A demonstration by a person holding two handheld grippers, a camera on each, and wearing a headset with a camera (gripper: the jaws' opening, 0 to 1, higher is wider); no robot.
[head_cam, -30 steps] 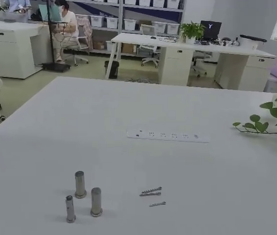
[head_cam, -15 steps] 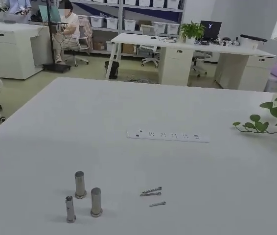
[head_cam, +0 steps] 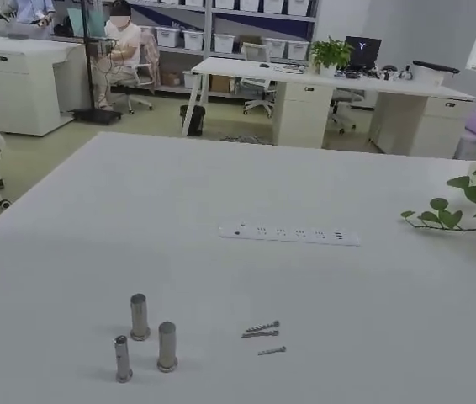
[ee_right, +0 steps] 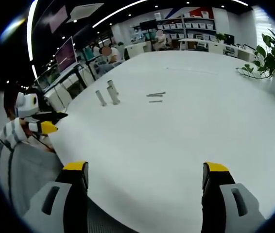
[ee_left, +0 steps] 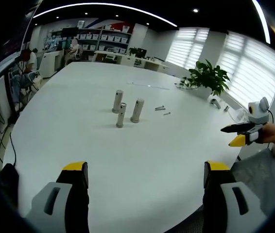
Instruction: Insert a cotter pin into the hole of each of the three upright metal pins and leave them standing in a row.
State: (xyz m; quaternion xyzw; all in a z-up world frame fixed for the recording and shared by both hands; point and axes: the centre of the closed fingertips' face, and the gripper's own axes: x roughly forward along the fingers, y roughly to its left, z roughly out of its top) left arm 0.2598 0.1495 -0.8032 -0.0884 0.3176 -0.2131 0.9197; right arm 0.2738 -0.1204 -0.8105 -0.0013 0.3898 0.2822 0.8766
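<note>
Three upright metal pins stand in a cluster on the white table: one at the back point(head_cam: 140, 316), one front left point(head_cam: 123, 358), one front right point(head_cam: 167, 346). They also appear in the left gripper view point(ee_left: 123, 114) and the right gripper view point(ee_right: 107, 94). Three cotter pins point(head_cam: 263, 331) lie flat to their right, also seen as cotter pins point(ee_left: 160, 109) and cotter pins point(ee_right: 155, 95). My left gripper point(ee_left: 145, 170) is open and empty at the table's near edge. My right gripper point(ee_right: 142, 170) is open and empty too, well short of the parts.
A white power strip point(head_cam: 289, 233) lies across the table's middle. Plant leaves point(head_cam: 465, 202) reach in from the right edge. The other gripper point(ee_left: 244, 133) shows at the right of the left gripper view. A person point(head_cam: 122, 46) sits at a far desk.
The head view has shifted very slightly; the pins and cotter pins have not moved on the table.
</note>
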